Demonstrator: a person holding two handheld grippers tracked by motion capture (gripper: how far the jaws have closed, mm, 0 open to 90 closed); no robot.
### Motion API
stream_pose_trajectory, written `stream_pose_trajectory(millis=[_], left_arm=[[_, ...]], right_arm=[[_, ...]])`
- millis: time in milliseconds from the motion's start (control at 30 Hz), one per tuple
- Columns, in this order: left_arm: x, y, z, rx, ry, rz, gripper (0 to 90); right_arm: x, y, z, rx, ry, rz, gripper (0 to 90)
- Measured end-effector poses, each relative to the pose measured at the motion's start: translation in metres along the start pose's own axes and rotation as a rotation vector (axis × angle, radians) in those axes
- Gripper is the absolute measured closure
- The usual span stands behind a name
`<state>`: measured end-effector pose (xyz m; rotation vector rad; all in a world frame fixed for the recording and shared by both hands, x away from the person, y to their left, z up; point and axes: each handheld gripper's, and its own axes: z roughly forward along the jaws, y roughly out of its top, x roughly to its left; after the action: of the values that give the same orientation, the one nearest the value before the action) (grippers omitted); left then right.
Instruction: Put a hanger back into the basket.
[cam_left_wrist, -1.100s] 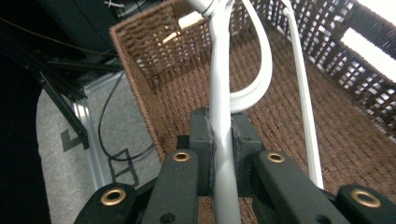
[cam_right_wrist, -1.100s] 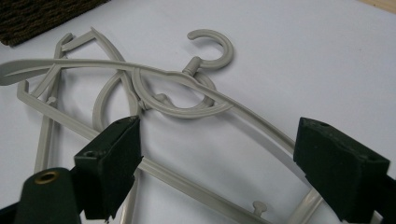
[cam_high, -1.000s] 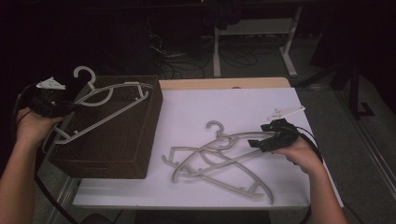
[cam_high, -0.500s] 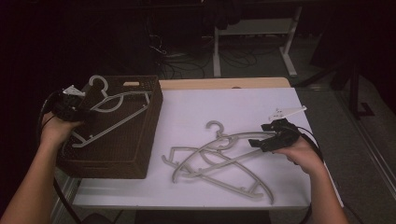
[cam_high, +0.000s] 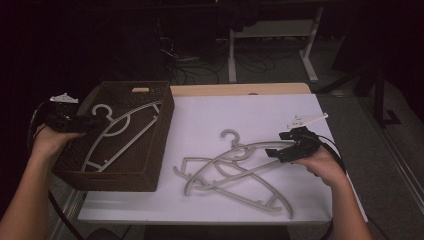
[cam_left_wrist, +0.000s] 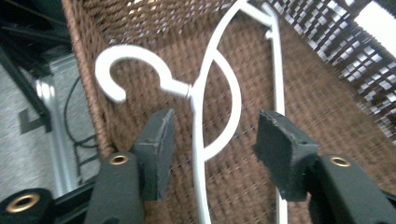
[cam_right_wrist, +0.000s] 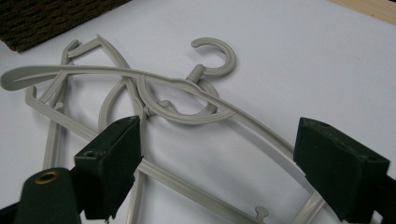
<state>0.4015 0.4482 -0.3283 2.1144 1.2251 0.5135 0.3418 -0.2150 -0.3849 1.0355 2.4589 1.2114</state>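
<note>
A pale grey hanger (cam_high: 125, 127) lies inside the dark wicker basket (cam_high: 150, 170) at the table's left. My left gripper (cam_high: 96, 123) is at the hanger's hook end. Its jaws have just been opening; in the left gripper view the hanger's neck (cam_left_wrist: 196, 93) runs between the parted pads (cam_left_wrist: 159, 140) without touching them. My left gripper (cam_left_wrist: 215, 144) is open. On the white table (cam_high: 250, 115) lies a tangled pile of grey hangers (cam_high: 235, 165). My right gripper (cam_high: 272, 152) hovers at the pile's right end, open (cam_right_wrist: 224, 158), with hanger arms (cam_right_wrist: 187, 88) below its jaws.
The basket's woven floor (cam_left_wrist: 303, 93) lies under the hanger. A wooden strip (cam_high: 240, 89) borders the table's far edge. Behind it stand white desk legs (cam_high: 310, 50) and floor cables (cam_high: 180, 55). The table's front edge is near my forearms.
My left hand has moved right and down, bringing the hanger from above the basket's rim to rest inside it, and its jaws have opened off it. The right gripper has not moved.
</note>
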Motion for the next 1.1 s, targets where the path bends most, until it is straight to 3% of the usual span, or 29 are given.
stream_pose_trajectory(millis=[167, 500, 1100], left_arm=[[-0.013, 0.005, -0.001, -0.07, -0.096, -0.025, 35.8], [-0.054, 0.022, 0.004, -0.162, -0.244, -0.005, 29.5], [-0.153, 0.055, 0.026, -0.244, -0.46, 0.101, 18.3]], right_arm=[[0.0, 0.0, 0.0, 0.003, -0.001, 0.001, 14.7], [0.001, -0.002, 0.001, 0.009, 0.0, -0.005, 14.7], [0.005, -0.003, 0.003, 0.015, -0.014, -0.002, 14.7]])
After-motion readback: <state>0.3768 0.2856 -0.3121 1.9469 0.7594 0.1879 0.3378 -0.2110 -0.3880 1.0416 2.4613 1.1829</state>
